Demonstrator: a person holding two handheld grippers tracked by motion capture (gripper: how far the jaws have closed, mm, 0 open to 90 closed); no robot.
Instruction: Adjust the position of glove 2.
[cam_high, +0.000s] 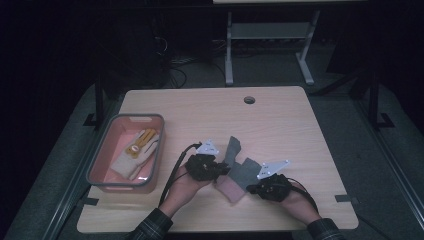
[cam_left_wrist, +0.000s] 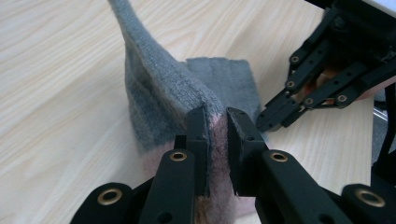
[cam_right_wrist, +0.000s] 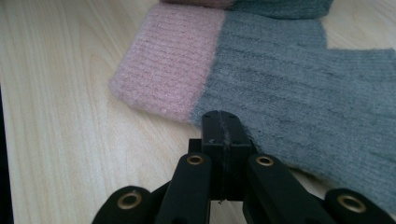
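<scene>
Two grey knitted gloves with pink cuffs lie mid-table. My left gripper (cam_high: 226, 170) (cam_left_wrist: 218, 121) is shut on one glove (cam_left_wrist: 159, 93) near where grey meets pink, and the cloth rises from the jaws into a peak. The other glove (cam_right_wrist: 289, 88) (cam_high: 245, 172) lies flat, its pink cuff (cam_right_wrist: 168, 79) to the left in the right gripper view. My right gripper (cam_high: 251, 189) (cam_right_wrist: 223, 123) (cam_left_wrist: 262, 123) is shut, with its tips at the near edge of that flat glove's grey part. I cannot tell whether any cloth is pinched there.
A pinkish bin with a grey rim (cam_high: 125, 117) stands at the table's left and holds a pale glove with yellow fingers (cam_high: 135, 152). A cable hole (cam_high: 249, 100) sits near the far edge. A desk frame (cam_high: 270, 30) stands beyond the table.
</scene>
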